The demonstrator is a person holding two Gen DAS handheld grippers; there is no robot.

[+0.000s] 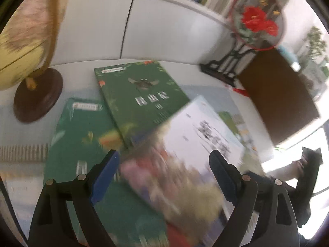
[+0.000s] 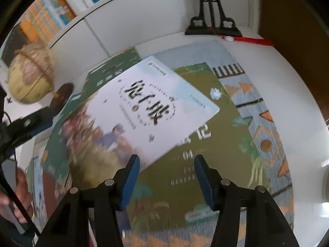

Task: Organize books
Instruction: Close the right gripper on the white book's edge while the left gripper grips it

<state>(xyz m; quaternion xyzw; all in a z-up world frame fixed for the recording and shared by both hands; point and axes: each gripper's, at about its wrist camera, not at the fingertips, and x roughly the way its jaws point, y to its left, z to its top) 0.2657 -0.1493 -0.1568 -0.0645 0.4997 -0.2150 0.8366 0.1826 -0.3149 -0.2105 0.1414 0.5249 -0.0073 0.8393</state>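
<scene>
White-covered paperback book [image 2: 148, 111]: the landmark here — pale cover with black characters and a painted figure, lying slantwise on top of the other books, blurred in the left wrist view [image 1: 185, 144].
Olive-green hardcover book [image 2: 205, 144]: under the white book, showing past its lower right edge, resting on the mat.
Dark green book with an insect on its cover [image 1: 139, 96]: behind the white book, partly tucked under its far corner.
Teal-green book [image 1: 82, 144]: left of the white book, flat on the table.
Patterned woven mat [image 2: 265, 135]: beneath the books — its blue and orange border shows to the right of the white book.
Yellow globe on a dark round wooden base [image 1: 26, 47]: far left of the white book.
Black ornate stand [image 2: 212, 20]: behind the white book, by the white cabinet.
Left hand-held gripper [image 1: 164, 162]: jaws spread wide over the white book's near end, pinching nothing.
Right hand-held gripper [image 2: 166, 166]: jaws apart at the white book's near edge, nothing gripped.
White table [image 2: 298, 94]: carries all of it.
</scene>
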